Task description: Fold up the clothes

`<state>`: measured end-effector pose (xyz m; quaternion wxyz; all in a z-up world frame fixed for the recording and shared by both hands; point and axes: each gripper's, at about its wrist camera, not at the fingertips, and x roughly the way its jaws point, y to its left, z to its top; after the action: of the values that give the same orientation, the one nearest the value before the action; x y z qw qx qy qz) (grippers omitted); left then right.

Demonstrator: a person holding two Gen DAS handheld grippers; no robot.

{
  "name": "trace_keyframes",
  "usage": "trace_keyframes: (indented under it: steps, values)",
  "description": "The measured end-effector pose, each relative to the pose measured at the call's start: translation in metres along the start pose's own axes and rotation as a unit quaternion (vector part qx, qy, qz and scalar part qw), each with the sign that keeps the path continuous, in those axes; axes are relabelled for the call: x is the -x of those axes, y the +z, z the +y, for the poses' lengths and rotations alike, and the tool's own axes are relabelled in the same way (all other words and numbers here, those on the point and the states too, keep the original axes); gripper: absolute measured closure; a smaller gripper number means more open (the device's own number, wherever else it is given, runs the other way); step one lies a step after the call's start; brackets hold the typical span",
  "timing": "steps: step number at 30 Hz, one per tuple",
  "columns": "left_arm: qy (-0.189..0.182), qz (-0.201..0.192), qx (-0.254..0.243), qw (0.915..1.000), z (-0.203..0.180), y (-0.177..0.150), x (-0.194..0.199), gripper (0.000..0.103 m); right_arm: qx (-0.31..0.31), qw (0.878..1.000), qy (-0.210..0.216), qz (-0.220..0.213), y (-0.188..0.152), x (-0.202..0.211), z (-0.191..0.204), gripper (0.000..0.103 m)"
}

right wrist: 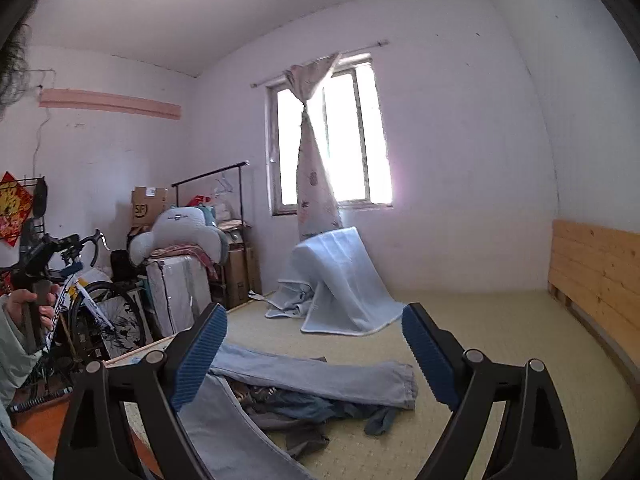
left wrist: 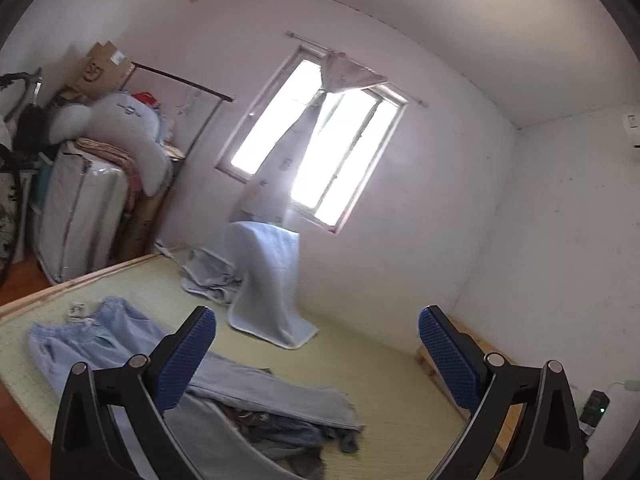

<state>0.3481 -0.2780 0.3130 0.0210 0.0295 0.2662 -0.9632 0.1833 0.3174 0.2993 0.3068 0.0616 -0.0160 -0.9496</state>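
Light blue jeans (left wrist: 120,344) lie spread on the bed mat (left wrist: 380,360), one leg stretched to the right; they also show in the right wrist view (right wrist: 320,376). Dark crumpled clothes (left wrist: 280,432) lie under the leg, also seen in the right wrist view (right wrist: 296,404). My left gripper (left wrist: 316,360) is open and empty, held above the jeans. My right gripper (right wrist: 314,354) is open and empty, also above the jeans. The person's left hand holding the other gripper (right wrist: 32,304) shows at the left of the right wrist view.
A pale blue blanket (right wrist: 340,280) drapes by the window wall. A wooden headboard (right wrist: 592,272) stands right. A bicycle (right wrist: 92,312), a wrapped mattress (right wrist: 176,288), boxes and a clothes rack (right wrist: 212,176) stand left of the bed.
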Motion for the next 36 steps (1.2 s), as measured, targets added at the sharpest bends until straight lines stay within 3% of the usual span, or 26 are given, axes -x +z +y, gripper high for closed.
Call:
trace_keyframes:
  steps: [8, 14, 24, 36]
  values:
    - [0.045, 0.025, 0.013, 0.9986, 0.041, -0.014, -0.002, 0.000, -0.016, 0.999, -0.028, 0.044, -0.023, -0.026, -0.006, 0.011]
    - [0.063, 0.038, 0.029, 0.9969, 0.061, -0.031, 0.004, 0.000, -0.009, 0.997, -0.018, 0.070, -0.037, -0.046, 0.002, 0.011]
    - [0.085, 0.025, 0.063, 0.9941, 0.100, -0.025, 0.019, 0.000, 0.001, 0.996, 0.004, 0.092, -0.050, -0.074, 0.022, 0.011]
    - [0.090, 0.033, 0.076, 0.9925, 0.122, -0.020, 0.006, 0.000, 0.006, 0.994, 0.010, 0.106, -0.052, -0.100, 0.032, 0.011]
